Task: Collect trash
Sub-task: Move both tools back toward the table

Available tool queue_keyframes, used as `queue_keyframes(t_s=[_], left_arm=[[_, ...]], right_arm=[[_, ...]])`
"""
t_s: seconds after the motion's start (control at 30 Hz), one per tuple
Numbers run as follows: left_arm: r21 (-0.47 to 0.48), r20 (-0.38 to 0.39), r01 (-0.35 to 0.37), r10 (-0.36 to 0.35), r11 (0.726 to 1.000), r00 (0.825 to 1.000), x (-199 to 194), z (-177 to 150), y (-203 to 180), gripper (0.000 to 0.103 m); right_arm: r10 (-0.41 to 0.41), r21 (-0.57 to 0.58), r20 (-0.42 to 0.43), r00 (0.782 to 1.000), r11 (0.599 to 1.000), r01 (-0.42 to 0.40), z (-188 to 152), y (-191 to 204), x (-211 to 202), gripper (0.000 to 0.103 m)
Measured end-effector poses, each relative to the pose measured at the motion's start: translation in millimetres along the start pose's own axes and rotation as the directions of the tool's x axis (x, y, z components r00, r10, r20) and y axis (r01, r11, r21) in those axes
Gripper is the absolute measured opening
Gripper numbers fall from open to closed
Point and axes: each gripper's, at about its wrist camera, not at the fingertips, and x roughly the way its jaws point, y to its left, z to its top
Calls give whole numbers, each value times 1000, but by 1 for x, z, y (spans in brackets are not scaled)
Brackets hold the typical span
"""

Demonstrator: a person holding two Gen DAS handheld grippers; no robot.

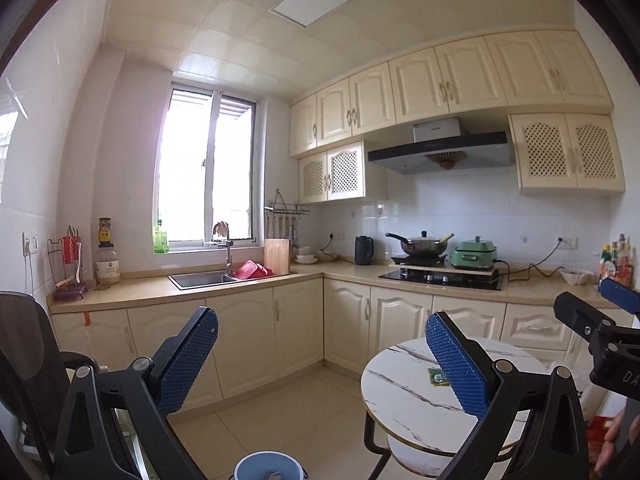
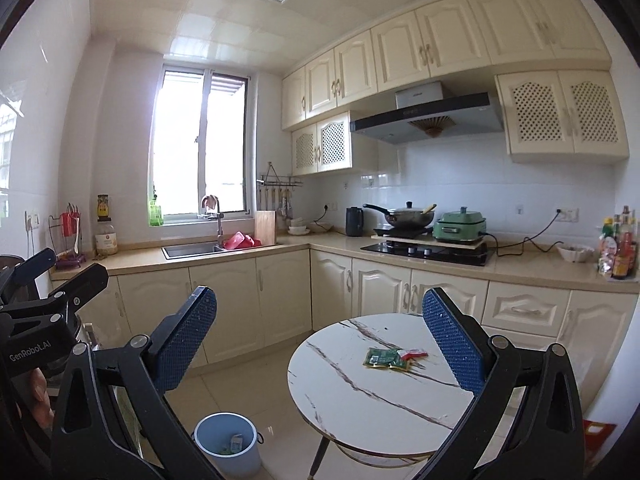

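Note:
A green wrapper point(image 2: 382, 357) and a red wrapper point(image 2: 413, 354) lie side by side on the round marble-look table point(image 2: 360, 396). In the left wrist view only a corner of the green wrapper point(image 1: 437, 378) shows beside my finger. A pale blue bin point(image 2: 227, 442) stands on the floor left of the table, with scraps inside; its rim point(image 1: 269, 465) shows at the bottom of the left view. My left gripper point(image 1: 322, 364) is open and holds nothing, held above floor and table edge. My right gripper point(image 2: 320, 340) is open too, well back from the wrappers.
Cream cabinets and a worktop point(image 2: 520, 268) run along the back and right, with a sink point(image 2: 192, 249), hob point(image 2: 428, 253), wok and green cooker. A black chair point(image 1: 28, 364) stands at the left. Tiled floor point(image 2: 256, 392) lies between table and cabinets.

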Motion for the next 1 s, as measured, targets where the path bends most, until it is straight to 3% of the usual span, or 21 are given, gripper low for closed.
queue_keyframes(t_s=[0.23, 0.4, 0.57, 0.67, 0.8, 0.87, 1.0], left_arm=[[0, -34, -15, 15, 1000, 999, 28, 2, 5, 102], [16, -81, -19, 20, 1000, 997, 79, 15, -2, 102], [23, -180, 9, -4, 1000, 984, 166, 25, -21, 102], [52, -251, 35, -21, 998, 968, 217, 19, -41, 102], [72, -361, 124, -90, 990, 928, 297, 18, -72, 102], [68, -416, 151, -109, 986, 903, 335, 17, -86, 102], [89, -477, 167, -106, 982, 872, 403, 16, -107, 102]], right_arm=[[-42, 14, -18, 999, 999, 43, -6, -15, 7, 103], [-83, 25, -45, 995, 996, 85, -13, -30, 19, 103], [-137, 46, -129, 982, 989, 144, -36, -61, 54, 103], [-171, 61, -188, 967, 981, 186, -56, -87, 80, 103], [-188, 62, -282, 941, 975, 214, -85, -122, 118, 103], [-192, 52, -338, 921, 974, 222, -99, -138, 141, 103], [-189, 43, -432, 882, 972, 230, -126, -173, 191, 103]])
